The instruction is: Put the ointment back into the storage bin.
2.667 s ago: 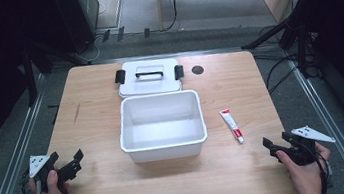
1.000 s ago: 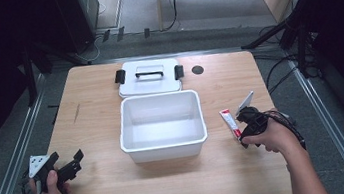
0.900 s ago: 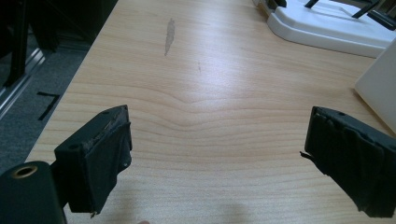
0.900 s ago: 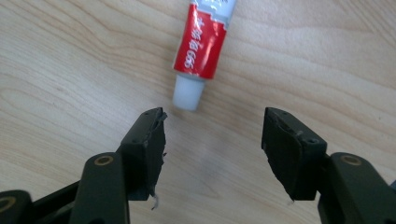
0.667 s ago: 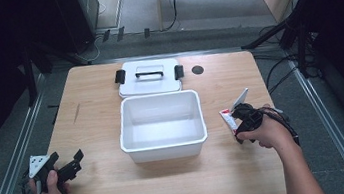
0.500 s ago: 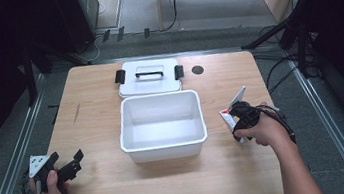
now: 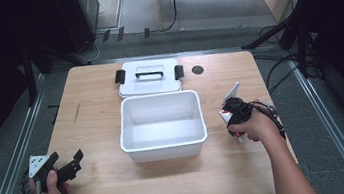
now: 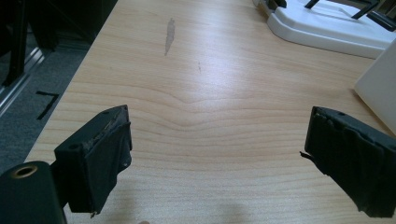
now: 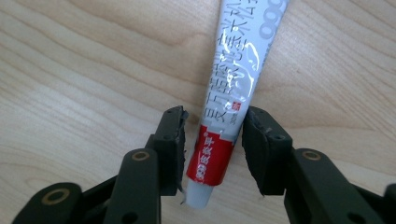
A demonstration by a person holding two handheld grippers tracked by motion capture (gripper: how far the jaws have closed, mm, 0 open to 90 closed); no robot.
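The right gripper (image 9: 212, 144) straddles a white tube with a red band (image 9: 233, 88) lying on the light wooden table (image 7: 96, 112) beside the white plastic box (image 7: 161, 124) — jaws near it, not clamped; the left gripper (image 8: 219, 158) hovers wide apart.

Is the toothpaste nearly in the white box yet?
Not yet. The lid is already off the white box. The right hand-held gripper straddles the toothpaste lying on the table, jaws not visibly pinching. Gripping, lifting and dropping it in remain.

White-red tube (image 9: 227, 100) flat on table, right of bin.
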